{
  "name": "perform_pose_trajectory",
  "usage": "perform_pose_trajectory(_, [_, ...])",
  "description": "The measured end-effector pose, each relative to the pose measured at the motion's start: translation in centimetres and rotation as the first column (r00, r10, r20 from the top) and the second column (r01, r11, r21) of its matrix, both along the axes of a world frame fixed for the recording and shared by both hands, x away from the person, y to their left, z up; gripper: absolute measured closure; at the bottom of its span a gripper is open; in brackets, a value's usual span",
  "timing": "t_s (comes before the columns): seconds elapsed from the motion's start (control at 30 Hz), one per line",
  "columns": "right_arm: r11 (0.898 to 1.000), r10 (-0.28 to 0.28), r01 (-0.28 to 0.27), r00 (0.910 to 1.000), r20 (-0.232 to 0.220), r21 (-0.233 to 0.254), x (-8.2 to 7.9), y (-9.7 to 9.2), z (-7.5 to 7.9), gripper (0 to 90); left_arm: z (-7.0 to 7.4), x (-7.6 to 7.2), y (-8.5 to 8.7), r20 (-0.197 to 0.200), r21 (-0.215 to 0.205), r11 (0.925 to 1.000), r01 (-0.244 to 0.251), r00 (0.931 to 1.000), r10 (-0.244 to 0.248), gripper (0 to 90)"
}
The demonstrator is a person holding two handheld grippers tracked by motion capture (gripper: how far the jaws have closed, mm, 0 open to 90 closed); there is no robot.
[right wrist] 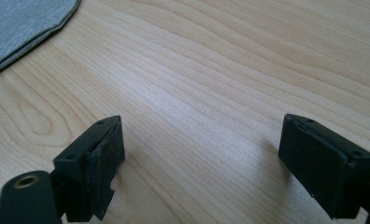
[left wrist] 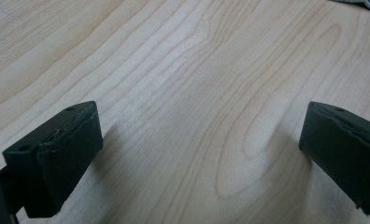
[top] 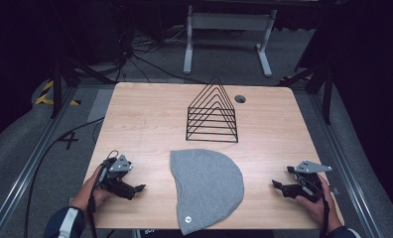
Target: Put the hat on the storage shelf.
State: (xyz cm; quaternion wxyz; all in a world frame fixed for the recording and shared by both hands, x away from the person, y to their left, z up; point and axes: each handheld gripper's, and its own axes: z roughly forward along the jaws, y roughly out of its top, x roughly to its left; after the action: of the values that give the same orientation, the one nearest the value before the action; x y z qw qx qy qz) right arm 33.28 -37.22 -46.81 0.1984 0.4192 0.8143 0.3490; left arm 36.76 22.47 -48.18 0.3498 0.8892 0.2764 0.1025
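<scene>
Left gripper (top: 141,188): rests low over the near-left desk (top: 145,124), held in a hand, jaws wide apart and empty; in the left gripper view bare wood grain lies between them. It points right, toward the cloth, likely staged for a grasp at the cloth's left edge.

Grey cloth (top: 206,186): a half-round knit piece, possibly a beanie, lying flat at near centre of the desk, between the two grippers and apart from both; a small round tag sits by its near edge. A corner shows in the right gripper view (right wrist: 19,25). Flat and spread, it offers thin edges to pinch.

Wire rack (top: 213,113): black, triangular, upright beyond the cloth, at far centre.

Right gripper (top: 275,184): near-right, hand-held, jaws likewise spread on nothing, pointing left at the cloth, mirroring the other gripper.
</scene>
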Motion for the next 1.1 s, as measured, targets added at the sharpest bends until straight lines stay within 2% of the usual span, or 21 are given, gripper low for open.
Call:
perform_pose_trajectory(0.13, [1.0, 0.002, -0.002, 1.0, 0.0, 0.001, 0.1, 0.0, 0.0, 14.4, 0.1, 0.2, -0.3, -0.003, 0.004, 0.9999, 0.014, 0.9999, -0.014, 0.3])
perform_pose_trajectory(0.2, [1.0, 0.003, -0.003, 1.0, 0.001, -0.003, 0.2, 0.1, 0.0, 14.4, 0.4, 0.4, -0.3, -0.011, 0.03, 0.9994, 0.016, 0.9998, -0.015, 1.3])
perform_pose_trajectory(0.23, [1.0, 0.002, -0.002, 1.0, 0.001, -0.003, 0.2, 0.1, 0.0, 14.4, 0.6, 0.4, -0.4, -0.029, 0.046, 0.9988, 0.018, 0.9994, -0.016, 3.0])
perform_pose_trajectory(0.3, [1.0, -0.004, 0.004, 1.0, 0.002, 0.001, 0.2, 0.2, 0.0, 14.5, 1.0, 0.5, -0.4, -0.038, 0.066, 0.9973, 0.032, 0.9988, -0.03, 8.9])
perform_pose_trajectory(0.43, [1.0, 0.012, -0.012, 0.9998, -0.018, -0.014, 0.5, 0.3, 0.2, 14.5, 1.1, 0.6, -0.6, -0.026, 0.056, 0.9983, 0.018, 0.9995, -0.017, 15.0])
perform_pose_trajectory(0.47, [0.999, 0.023, -0.024, 0.9991, -0.035, -0.026, 0.8, 0.3, 0.4, 14.8, 1.2, 0.7, -0.8, -0.037, 0.067, 0.9976, 0.021, 0.9992, -0.018, 15.5])
perform_pose_trajectory(0.53, [0.998, 0.01, -0.014, 0.9974, -0.071, -0.053, 1.1, 0.4, 0.9, 21.0, 1.4, 1.1, -1.3, -0.034, 0.079, 0.9963, 0.034, 0.999, -0.031, 18.3])
perform_pose_trajectory(0.57, [0.998, 0.012, -0.016, 0.997, -0.076, -0.058, 1.1, 0.5, 1.1, 30.8, 1.4, 1.4, -1.7, -0.038, 0.081, 0.996, 0.039, 0.9986, -0.036, 17.6])
perform_pose_trajectory(0.6, [0.998, 0.038, -0.042, 0.9959, -0.082, -0.049, 1.2, 0.7, 1.2, 32.4, 1.6, 1.8, -2.0, -0.052, 0.08, 0.9955, 0.051, 0.9975, -0.047, 17.5])
perform_pose_trajectory(0.63, [0.997, 0.064, -0.067, 0.9944, -0.084, -0.043, 1.1, 1.0, 1.3, 34.1, 1.7, 2.1, -2.5, -0.046, 0.075, 0.9955, 0.059, 0.9974, -0.055, 18.7])
perform_pose_trajectory(0.7, [0.995, 0.101, -0.102, 0.9923, -0.072, -0.008, 0.9, 2.1, 1.7, 42.0, 2.2, 2.6, -3.4, -0.04, 0.038, 0.9927, 0.115, 0.9927, -0.113, 20.2])
perform_pose_trajectory(0.73, [0.992, 0.123, -0.123, 0.9906, -0.059, 0.007, 0.6, 2.9, 2.0, 45.1, 2.2, 2.6, -3.4, -0.04, 0.038, 0.9927, 0.115, 0.9927, -0.113, 21.2])
perform_pose_trajectory(0.77, [0.986, 0.164, -0.164, 0.9859, -0.033, -0.006, 0.2, 4.2, 2.3, 50.7, 3.0, 3.1, -4.8, 0.007, 0.012, 0.9903, 0.138, 0.9904, -0.138, 25.9])
perform_pose_trajectory(0.83, [0.973, 0.23, -0.23, 0.9733, -0.003, -0.024, -0.5, 6.6, 2.7, 56.8, 3.7, 3.6, -6.3, 0.048, -0.01, 0.9865, 0.163, 0.9855, -0.163, 28.3])
perform_pose_trajectory(0.9, [0.955, 0.295, -0.295, 0.9554, 0.009, -0.017, -1.1, 8.8, 2.9, 62.9, 4.1, 4.0, -7.7, 0.063, -0.011, 0.9819, 0.189, 0.9802, -0.188, 33.5])
perform_pose_trajectory(0.97, [0.933, 0.361, -0.36, 0.9326, 0.013, -0.023, -1.7, 11.1, 2.7, 67.9, 4.3, 4.5, -9.4, 0.084, 0.0, 0.9739, 0.227, 0.9704, -0.226, 36.5])
perform_pose_trajectory(1.0, [0.924, 0.382, -0.382, 0.9239, 0.011, -0.01, -2.0, 12.1, 2.6, 70.6, 4.3, 4.7, -10.3, 0.08, 0.003, 0.971, 0.239, 0.9678, -0.239, 39.3])
perform_pose_trajectory(1.03, [0.914, 0.405, -0.405, 0.9144, 0.012, -0.001, -2.2, 13.0, 2.5, 72.8, 4.2, 4.9, -11.1, 0.076, 0.012, 0.9653, 0.261, 0.9624, -0.261, 40.6])
perform_pose_trajectory(1.07, [0.902, 0.431, -0.431, 0.9023, 0.005, 0.013, -2.5, 13.9, 2.5, 74.7, 4.2, 4.9, -11.1, 0.076, 0.012, 0.9653, 0.261, 0.9624, -0.261, 41.6])
perform_pose_trajectory(1.1, [0.889, 0.458, -0.458, 0.8887, 0.005, 0.02, -2.8, 14.9, 2.3, 76.0, 3.9, 5.2, -12.7, 0.074, 0.025, 0.9577, 0.287, 0.9548, -0.288, 44.0])
